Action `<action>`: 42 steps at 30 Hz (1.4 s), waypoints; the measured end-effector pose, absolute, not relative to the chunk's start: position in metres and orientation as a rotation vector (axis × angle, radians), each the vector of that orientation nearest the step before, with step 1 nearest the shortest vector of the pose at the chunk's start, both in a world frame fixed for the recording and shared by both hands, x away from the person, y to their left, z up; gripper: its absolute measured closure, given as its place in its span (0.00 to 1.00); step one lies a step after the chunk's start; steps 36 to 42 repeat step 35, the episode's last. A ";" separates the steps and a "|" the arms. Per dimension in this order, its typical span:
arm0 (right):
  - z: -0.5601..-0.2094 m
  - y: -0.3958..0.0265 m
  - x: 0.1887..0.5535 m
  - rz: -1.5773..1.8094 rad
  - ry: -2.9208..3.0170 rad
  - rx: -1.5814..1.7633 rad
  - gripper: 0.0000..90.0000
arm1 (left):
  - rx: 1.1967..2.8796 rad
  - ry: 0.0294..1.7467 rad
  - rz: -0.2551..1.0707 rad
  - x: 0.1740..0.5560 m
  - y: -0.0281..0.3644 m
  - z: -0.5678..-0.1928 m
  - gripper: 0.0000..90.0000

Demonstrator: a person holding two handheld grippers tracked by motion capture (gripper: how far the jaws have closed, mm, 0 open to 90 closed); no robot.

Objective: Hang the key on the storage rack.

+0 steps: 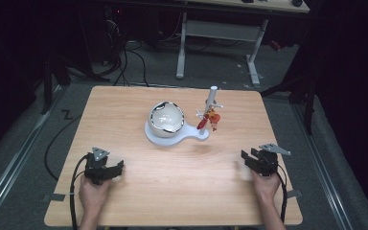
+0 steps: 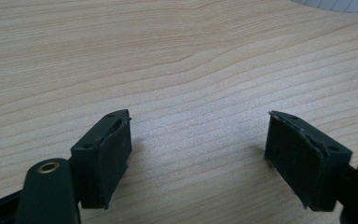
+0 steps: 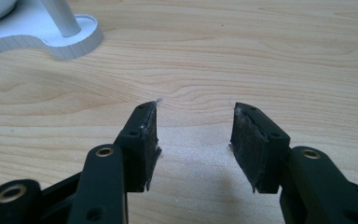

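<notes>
A light wooden surface (image 1: 172, 191) sits in a dim room, on grey floor (image 1: 24, 143) with dark cables trailing across it. Behind it stands a second desk on white legs (image 1: 254, 52).

Near the middle of the surface, toward the far side, rests a white stand (image 1: 165, 138) with a round base and a smaller lobe to its right. A white bowl with a dark, glinting rim (image 1: 166, 118) sits on the round base. From the lobe rises an upright white post (image 1: 211, 103) with short pegs, and small red and orange items (image 1: 209, 119) hang from it; they are too small to identify.

At the near left corner, a hand (image 1: 93, 194) holds the left tool (image 1: 120, 165) just above the wood, its jaws spread wide with bare wood between them. At the near right, another hand (image 1: 266, 184) holds the right tool (image 1: 248, 156), its jaws also apart and gripping nothing. Both tools are well apart from the stand. In the right gripper view, the stand's lobe and the foot of the post lie ahead, to the upper left.
</notes>
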State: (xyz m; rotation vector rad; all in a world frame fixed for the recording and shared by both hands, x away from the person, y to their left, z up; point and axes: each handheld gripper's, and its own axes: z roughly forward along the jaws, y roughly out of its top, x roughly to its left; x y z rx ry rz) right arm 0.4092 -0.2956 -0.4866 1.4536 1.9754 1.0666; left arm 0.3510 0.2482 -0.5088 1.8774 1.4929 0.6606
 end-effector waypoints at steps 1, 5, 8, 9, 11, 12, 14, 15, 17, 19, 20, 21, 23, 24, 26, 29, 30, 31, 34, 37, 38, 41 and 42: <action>-0.487 -0.296 0.410 1.061 1.977 1.452 0.56 | 1.878 1.493 0.661 0.351 0.248 -0.509 0.26; -0.490 -0.294 0.411 1.042 1.981 1.460 0.56 | 1.878 1.493 0.661 0.351 0.248 -0.509 0.26; -0.492 -0.293 0.412 1.030 1.989 1.455 0.56 | 1.878 1.493 0.661 0.351 0.248 -0.509 0.26; -0.494 -0.290 0.412 1.014 2.002 1.450 0.55 | 1.878 1.493 0.661 0.351 0.248 -0.509 0.26; -0.495 -0.288 0.413 0.998 2.017 1.445 0.55 | 1.878 1.493 0.661 0.351 0.248 -0.509 0.26; -0.496 -0.288 0.413 0.993 2.022 1.442 0.54 | 1.878 1.493 0.661 0.351 0.248 -0.509 0.26; -0.498 -0.286 0.414 0.979 2.031 1.442 0.54 | 1.878 1.493 0.661 0.351 0.248 -0.509 0.26; -0.499 -0.286 0.414 0.974 2.035 1.439 0.53 | 1.878 1.493 0.661 0.351 0.248 -0.509 0.26; -0.501 -0.285 0.415 0.964 2.039 1.444 0.53 | 1.877 1.493 0.661 0.351 0.248 -0.509 0.26; -0.502 -0.284 0.416 0.948 2.050 1.450 0.52 | 1.878 1.493 0.661 0.351 0.248 -0.509 0.26; -0.502 -0.283 0.416 0.942 2.052 1.455 0.51 | 1.878 1.493 0.661 0.351 0.248 -0.509 0.26; -0.502 -0.283 0.416 0.940 2.054 1.454 0.51 | 1.878 1.493 0.661 0.351 0.248 -0.509 0.26; -0.502 -0.281 0.416 0.928 2.061 1.438 0.48 | 1.878 1.493 0.661 0.351 0.248 -0.509 0.26; -0.502 -0.278 0.416 0.901 2.070 1.416 0.47 | 1.878 1.492 0.661 0.351 0.248 -0.509 0.26; -0.502 -0.277 0.415 0.900 2.077 1.406 0.45 | 1.878 1.492 0.661 0.351 0.248 -0.509 0.26; -0.502 -0.277 0.415 0.899 2.076 1.409 0.45 | 1.878 1.492 0.661 0.351 0.248 -0.509 0.26; -0.502 -0.277 0.415 0.899 2.076 1.410 0.45 | 1.878 1.492 0.661 0.351 0.248 -0.509 0.26; -0.502 -0.277 0.415 0.899 2.076 1.410 0.45 | 1.879 1.492 0.660 0.351 0.248 -0.509 0.26; -0.502 -0.277 0.415 0.901 2.077 1.410 0.44 | 1.878 1.492 0.660 0.351 0.248 -0.509 0.26; -0.502 -0.277 0.415 0.901 2.077 1.410 0.44 | 1.878 1.492 0.660 0.351 0.248 -0.509 0.26; -0.502 -0.277 0.415 0.901 2.077 1.410 0.44 | 1.878 1.492 0.660 0.351 0.248 -0.509 0.26; -0.502 -0.277 0.415 0.901 2.077 1.410 0.44 | 1.878 1.492 0.660 0.351 0.248 -0.509 0.26; -0.502 -0.277 0.415 0.901 2.077 1.410 0.44 | 1.878 1.492 0.660 0.351 0.248 -0.509 0.26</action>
